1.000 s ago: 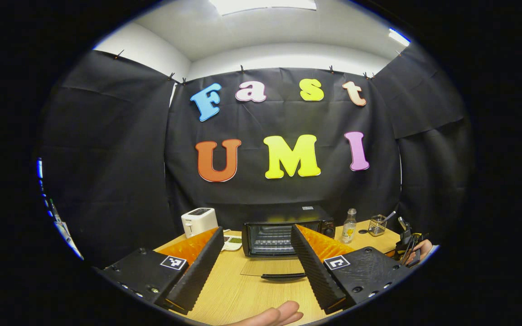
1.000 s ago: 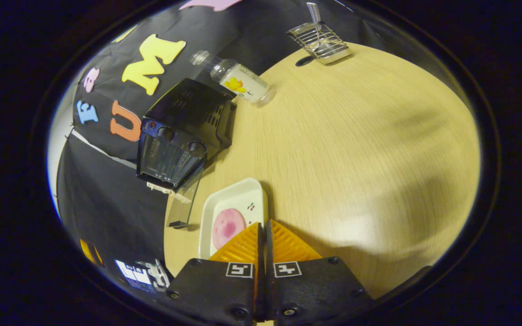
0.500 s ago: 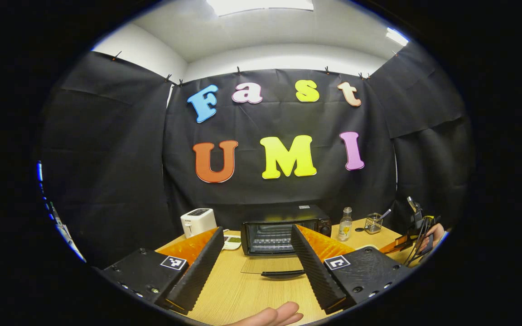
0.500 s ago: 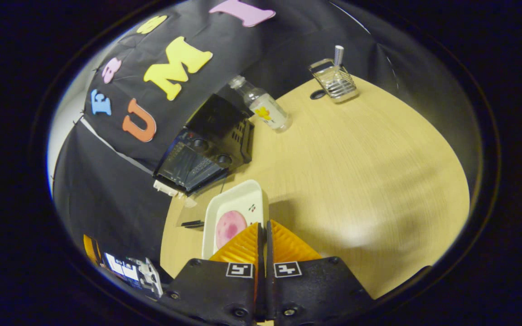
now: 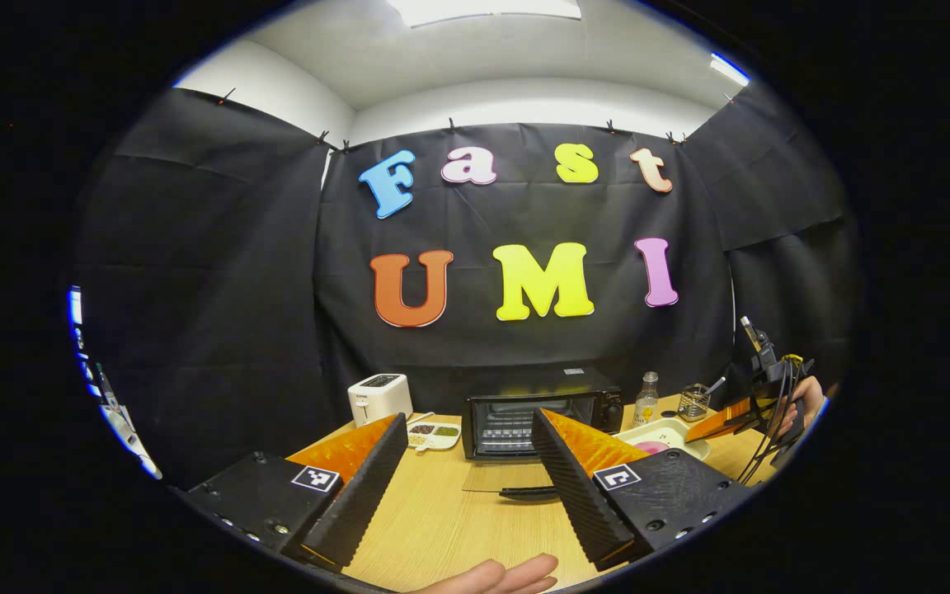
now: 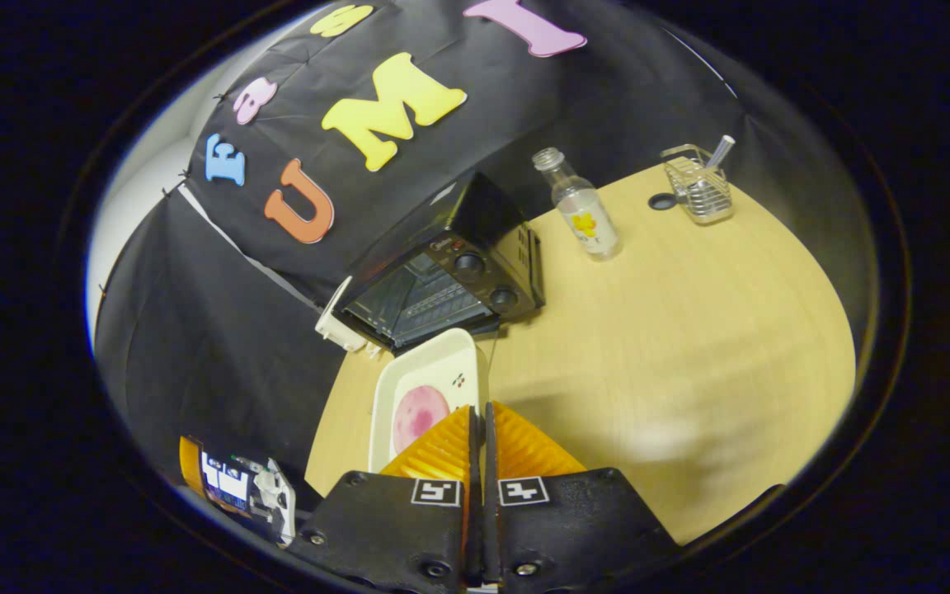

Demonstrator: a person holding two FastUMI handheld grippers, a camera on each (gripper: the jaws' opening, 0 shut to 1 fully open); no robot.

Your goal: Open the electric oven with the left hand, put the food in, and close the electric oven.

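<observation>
While the oven (image 5: 537, 421) gapes, right hand-held gripper (image 6: 479, 412) clamps tray (image 6: 430, 375).

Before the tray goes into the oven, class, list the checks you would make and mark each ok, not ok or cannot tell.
1. Oven door down flat: ok.
2. Right gripper shut on the tray rim: ok.
3. Food lying on the tray: ok.
4. Left gripper open, holding nothing: ok.
5. Left gripper out of the tray's path: cannot tell.
6. Tray lined up with the oven mouth: not ok, it is off to one side.
</observation>
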